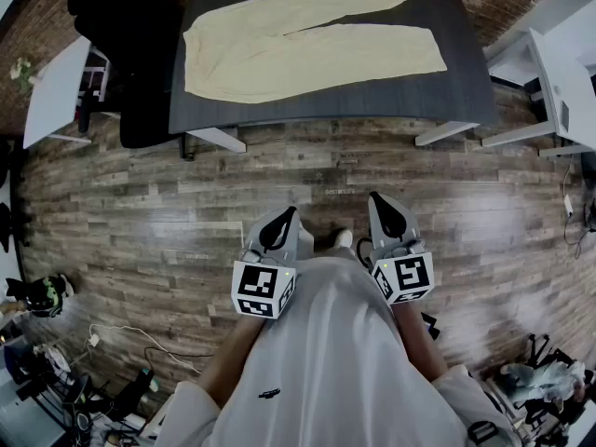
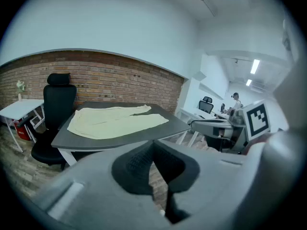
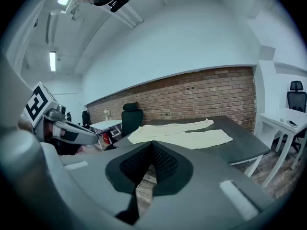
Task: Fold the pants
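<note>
- The pants [image 1: 307,40], pale cream, lie spread flat on the dark worktop [image 1: 372,101], well ahead of both sets of fingers and touched by neither. The waistband is toward the left-finger side, and the 2 legs run off toward the right-finger side, splayed slightly apart at the hems.
- The left gripper [image 1: 284,220] is held low in front of the person's body, tilted downward. Its fingers [image 2: 132,166] are pressed together with nothing between them, and only floor planks show just past their tips.
- From those fingers the pants sit ahead and a little to the left.
- The right gripper [image 1: 385,208] is near the left one, the 2 not touching. Its fingers [image 3: 132,169] are likewise closed on nothing.
- From the right fingers the pants lie ahead and a little to the right.
- A wide strip of wooden floor [image 1: 186,203] lies between the fingertips and the near edge of the worktop.
- Behind each pair of fingers, toward the person, sits a marker cube [image 1: 264,289], 1 on each gripper.
- A shoe [image 1: 343,238] shows on the floor between the 2 grippers, and the person's white shirt [image 1: 335,371] fills the space behind them.
- A black office chair [image 1: 130,35] stands at the waistband end of the worktop, ahead and left of the left fingers. A white desk [image 1: 56,91] is further left.
- A brick wall [image 2: 105,75] runs behind the worktop, farthest from the fingers.
</note>
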`<control>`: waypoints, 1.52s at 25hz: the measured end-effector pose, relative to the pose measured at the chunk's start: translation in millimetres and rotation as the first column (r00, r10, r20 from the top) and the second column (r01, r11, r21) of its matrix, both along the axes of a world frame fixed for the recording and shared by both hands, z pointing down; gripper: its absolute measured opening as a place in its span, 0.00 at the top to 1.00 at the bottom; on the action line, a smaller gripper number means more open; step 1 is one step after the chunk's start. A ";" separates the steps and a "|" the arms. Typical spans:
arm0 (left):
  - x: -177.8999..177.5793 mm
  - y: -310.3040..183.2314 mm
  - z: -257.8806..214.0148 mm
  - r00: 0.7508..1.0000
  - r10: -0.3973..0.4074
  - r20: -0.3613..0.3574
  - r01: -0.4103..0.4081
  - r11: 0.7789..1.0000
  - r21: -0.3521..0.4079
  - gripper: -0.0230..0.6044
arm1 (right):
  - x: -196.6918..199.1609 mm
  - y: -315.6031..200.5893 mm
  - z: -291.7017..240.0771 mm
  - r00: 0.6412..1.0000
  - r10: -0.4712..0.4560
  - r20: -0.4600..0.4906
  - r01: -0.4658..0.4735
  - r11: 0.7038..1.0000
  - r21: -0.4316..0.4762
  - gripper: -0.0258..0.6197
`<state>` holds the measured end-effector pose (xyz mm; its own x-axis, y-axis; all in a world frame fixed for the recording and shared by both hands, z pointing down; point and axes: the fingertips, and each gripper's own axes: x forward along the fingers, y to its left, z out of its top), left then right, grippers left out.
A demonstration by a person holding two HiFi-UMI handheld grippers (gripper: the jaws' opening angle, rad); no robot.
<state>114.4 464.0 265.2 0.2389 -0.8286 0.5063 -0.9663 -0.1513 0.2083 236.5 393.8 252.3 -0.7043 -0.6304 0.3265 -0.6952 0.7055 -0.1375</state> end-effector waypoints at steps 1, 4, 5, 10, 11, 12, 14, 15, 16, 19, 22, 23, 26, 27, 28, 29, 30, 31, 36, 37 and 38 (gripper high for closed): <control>-1.4 -2.3 2.7 1.000 0.003 0.005 -0.003 1.000 0.002 0.96 | 0.1 -2.4 3.4 1.000 0.005 0.000 -0.005 1.000 0.002 0.95; -6.3 -6.5 10.2 1.000 0.012 0.007 -0.012 1.000 -0.003 0.96 | 0.0 -6.7 10.8 1.000 0.026 -0.001 -0.026 1.000 -0.004 0.95; -8.9 -7.3 11.3 1.000 0.014 0.005 -0.014 1.000 -0.004 0.96 | -0.8 -7.7 11.2 0.999 0.034 0.002 -0.034 0.999 -0.008 0.95; -31.9 -11.3 12.1 1.000 0.015 0.000 -0.015 1.000 0.011 0.96 | -17.7 -13.5 8.4 0.997 0.034 0.064 -0.033 0.999 -0.023 0.95; -39.5 -11.2 13.8 1.000 0.012 -0.002 -0.012 1.000 0.010 0.96 | -22.4 -14.1 8.9 0.998 0.030 0.054 -0.029 0.999 -0.019 0.95; -49.1 -11.4 15.4 1.000 0.005 -0.003 -0.005 1.000 0.008 0.96 | -27.8 -15.7 8.8 0.999 0.028 0.043 -0.028 1.000 -0.013 0.95; -72.9 -12.8 16.8 1.000 -0.015 -0.006 0.015 1.000 0.010 0.96 | -41.1 -21.5 6.6 0.999 0.034 0.038 -0.034 0.999 -0.006 0.95; -84.4 -13.6 17.0 1.000 -0.024 -0.012 0.024 1.000 0.015 0.96 | -48.4 -25.1 5.3 0.998 0.041 0.041 -0.041 0.999 -0.004 0.95; -93.7 -13.9 17.3 0.999 -0.028 -0.020 0.028 0.999 0.018 0.96 | -55.1 -28.0 4.2 0.998 0.048 0.043 -0.048 0.999 -0.001 0.95; -107.6 -10.5 23.2 0.998 -0.023 -0.050 0.024 1.000 0.018 0.96 | -66.5 -29.4 3.3 0.998 0.057 0.030 -0.057 0.998 0.007 0.95; -116.4 -11.3 34.7 0.997 -0.021 -0.069 0.021 1.000 -0.003 0.96 | -65.0 -30.4 6.5 0.997 0.080 -0.011 -0.080 0.997 0.019 0.95; -118.9 -12.6 36.4 0.997 -0.020 -0.073 0.020 1.000 -0.010 0.96 | -63.5 -32.2 7.6 0.996 0.092 -0.021 -0.091 0.996 0.017 0.95; -125.3 -18.9 40.5 0.997 -0.017 -0.077 0.015 1.000 -0.025 0.96 | -61.9 -44.1 10.7 0.993 0.114 -0.044 -0.113 0.993 0.014 0.95; -127.6 -23.3 43.2 0.997 -0.015 -0.073 0.013 0.999 -0.032 0.96 | -62.0 -50.9 12.1 0.992 0.119 -0.048 -0.118 0.993 0.015 0.95; -129.8 -29.3 46.0 0.998 -0.014 -0.067 0.011 0.999 -0.040 0.96 | -61.7 -59.0 13.6 0.991 0.124 -0.051 -0.124 0.992 0.015 0.95; -131.6 -36.7 48.4 0.998 -0.012 -0.060 0.009 0.999 -0.047 0.96 | -61.0 -67.7 15.1 0.990 0.131 -0.054 -0.130 0.991 0.016 0.95; -132.9 -45.2 50.1 0.998 -0.010 -0.056 0.007 0.999 -0.052 0.96 | -59.5 -76.9 16.8 0.989 0.136 -0.058 -0.135 0.991 0.017 0.95; -133.7 -54.4 51.6 0.999 -0.010 -0.052 0.007 0.998 -0.056 0.96 | -57.5 -86.7 18.9 0.988 0.140 -0.064 -0.139 0.990 0.018 0.95; -135.6 -112.1 60.1 0.999 -0.020 -0.026 0.017 0.996 -0.086 0.96 | -44.2 -152.4 33.2 0.985 0.156 -0.079 -0.157 0.988 -0.001 0.95; -134.9 -125.6 59.1 0.999 -0.022 -0.027 0.019 0.996 -0.090 0.96 | -42.7 -167.0 33.6 0.984 0.158 -0.079 -0.158 0.987 -0.004 0.95; -133.4 -139.9 58.0 0.999 -0.021 -0.026 0.019 0.995 -0.094 0.96 | -41.7 -182.3 32.4 0.985 0.155 -0.079 -0.155 0.988 -0.003 0.95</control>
<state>-19.0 324.1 323.2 0.2375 -0.7827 0.5752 -0.9627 -0.1107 0.2469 194.9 211.5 284.7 -0.5703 -0.7269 0.3827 -0.8050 0.5873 -0.0841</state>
